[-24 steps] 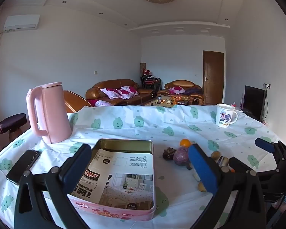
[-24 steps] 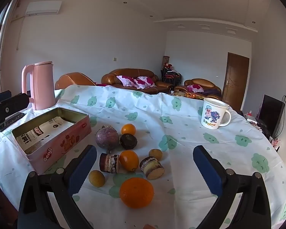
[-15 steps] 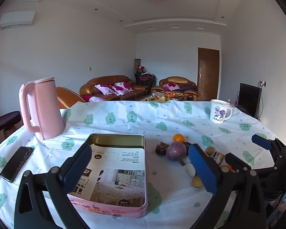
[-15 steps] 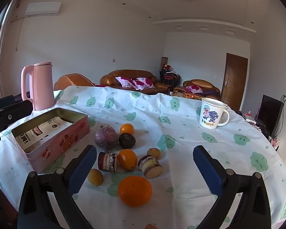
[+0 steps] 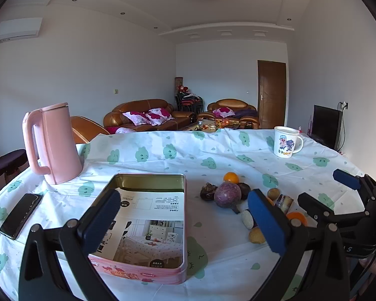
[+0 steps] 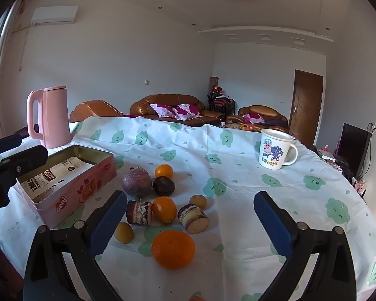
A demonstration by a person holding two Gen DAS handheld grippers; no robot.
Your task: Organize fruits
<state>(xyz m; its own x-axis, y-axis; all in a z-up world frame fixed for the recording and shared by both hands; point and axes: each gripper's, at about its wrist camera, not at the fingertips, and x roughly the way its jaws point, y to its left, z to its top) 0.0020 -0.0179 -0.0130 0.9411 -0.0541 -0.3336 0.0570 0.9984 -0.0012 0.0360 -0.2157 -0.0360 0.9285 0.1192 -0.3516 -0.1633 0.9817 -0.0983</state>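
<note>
Not yet started: right gripper point(image 6: 188, 223) and left gripper point(image 5: 183, 222) wide open, empty; next, closing on big round orange point(image 6: 173, 249), lower centre, for pink rectangular tin box point(image 6: 82, 190).

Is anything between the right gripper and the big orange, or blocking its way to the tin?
Nothing visible. The big orange lies bare on the cloth ahead of the open right gripper. The tin sits open-topped; smaller fruit lies along the tabletop route.

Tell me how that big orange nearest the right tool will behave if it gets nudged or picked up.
The big orange looks round and lies loose on the tablecloth, so a nudge would probably roll it. Its skin looks smooth, so it might slip. It probably needs widely opened pads.
</note>
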